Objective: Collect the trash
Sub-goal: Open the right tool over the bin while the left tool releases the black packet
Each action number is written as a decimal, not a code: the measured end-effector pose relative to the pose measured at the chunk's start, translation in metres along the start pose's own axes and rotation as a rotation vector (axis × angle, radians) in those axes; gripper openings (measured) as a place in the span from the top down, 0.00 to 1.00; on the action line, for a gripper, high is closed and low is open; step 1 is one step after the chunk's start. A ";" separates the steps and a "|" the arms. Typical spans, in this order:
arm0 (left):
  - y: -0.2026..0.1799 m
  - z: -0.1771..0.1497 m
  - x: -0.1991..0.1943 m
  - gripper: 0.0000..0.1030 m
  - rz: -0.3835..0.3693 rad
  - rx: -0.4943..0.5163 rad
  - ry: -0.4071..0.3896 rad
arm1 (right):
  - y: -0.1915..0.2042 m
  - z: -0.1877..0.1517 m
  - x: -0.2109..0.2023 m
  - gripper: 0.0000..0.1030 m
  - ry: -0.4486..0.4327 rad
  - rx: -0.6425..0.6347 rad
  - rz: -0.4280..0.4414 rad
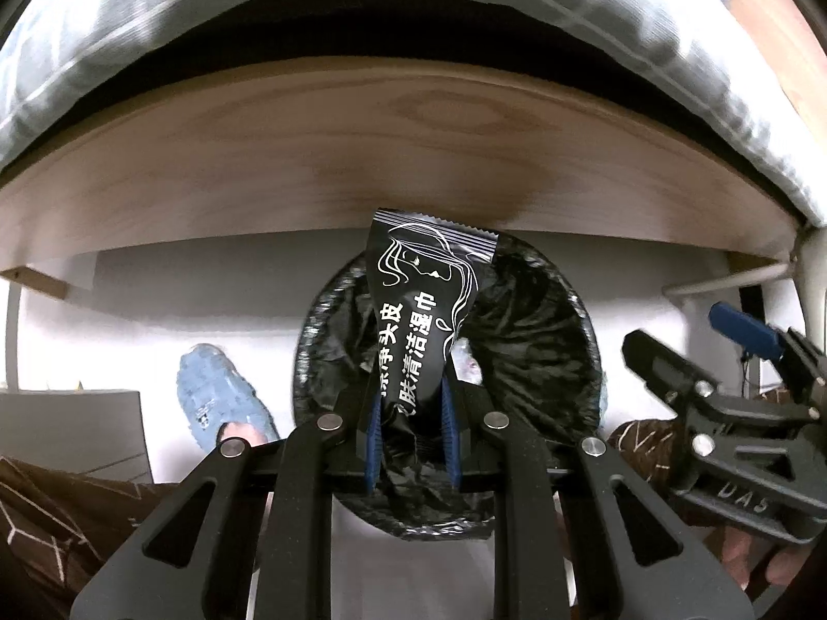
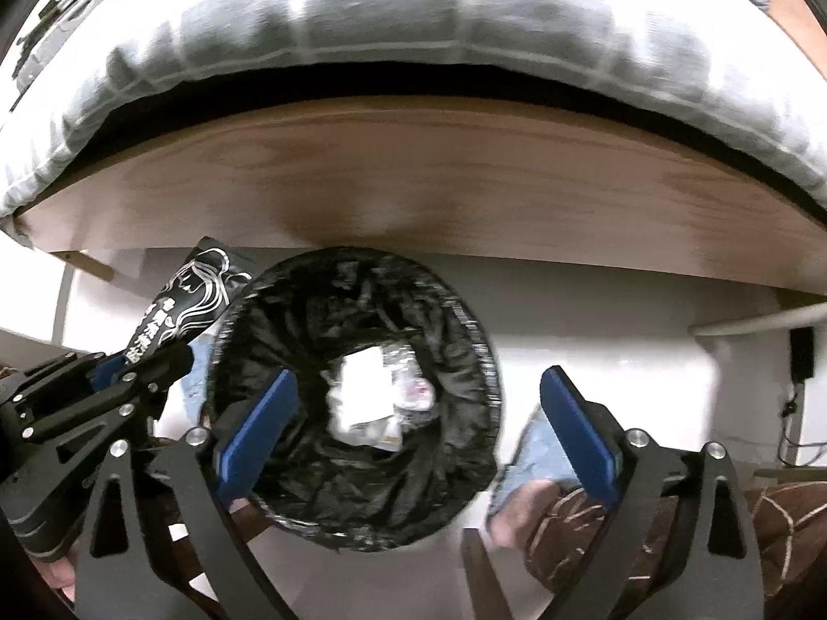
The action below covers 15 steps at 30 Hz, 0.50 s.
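Note:
A black wet-wipe packet [image 1: 418,299] with white line art and lettering stands up between the blue pads of my left gripper [image 1: 413,403], which is shut on its lower end. Directly below it is a round bin lined with a black bag [image 1: 542,341]. In the right wrist view my right gripper [image 2: 418,387] stands wide open over the same bin [image 2: 289,320], nothing between its fingers. White crumpled trash [image 2: 372,398] lies at the bin's bottom. The left gripper [image 2: 150,356] with the packet [image 2: 191,294] shows at the bin's left rim. The right gripper [image 1: 677,330] appears at the right of the left wrist view.
A wooden bed rail [image 1: 362,155] under a grey checked quilt [image 1: 517,5] runs just behind the bin. A person's feet in blue slippers [image 1: 217,392] [image 2: 537,460] and brown patterned trouser legs [image 2: 775,516] flank the bin on the white floor. A grey box [image 1: 72,429] sits at the left.

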<state>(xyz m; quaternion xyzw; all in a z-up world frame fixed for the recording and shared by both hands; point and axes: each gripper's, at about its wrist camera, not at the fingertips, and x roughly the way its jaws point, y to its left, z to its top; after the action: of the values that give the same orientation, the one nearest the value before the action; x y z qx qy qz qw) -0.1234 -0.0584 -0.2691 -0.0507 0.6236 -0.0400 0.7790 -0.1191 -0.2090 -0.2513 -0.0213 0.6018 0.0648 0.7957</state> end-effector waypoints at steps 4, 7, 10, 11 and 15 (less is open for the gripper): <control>-0.018 -0.001 0.006 0.83 -0.022 0.025 0.018 | -0.019 -0.003 -0.009 0.09 -0.030 0.028 -0.028; -0.033 -0.001 0.009 0.83 -0.031 0.057 0.017 | -0.037 -0.005 -0.014 0.09 -0.042 0.057 -0.051; -0.044 -0.001 0.012 0.81 -0.035 0.077 0.018 | -0.053 -0.007 -0.014 0.09 -0.035 0.091 -0.065; -0.048 -0.002 0.013 0.80 -0.030 0.081 0.015 | -0.056 -0.007 -0.014 0.09 -0.032 0.102 -0.064; -0.054 -0.004 0.018 0.73 -0.024 0.087 0.012 | -0.060 -0.007 -0.011 0.09 -0.028 0.110 -0.067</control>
<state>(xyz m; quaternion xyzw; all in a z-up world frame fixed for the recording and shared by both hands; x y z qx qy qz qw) -0.1230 -0.1147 -0.2802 -0.0243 0.6253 -0.0768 0.7763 -0.1208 -0.2701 -0.2448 0.0032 0.5921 0.0053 0.8058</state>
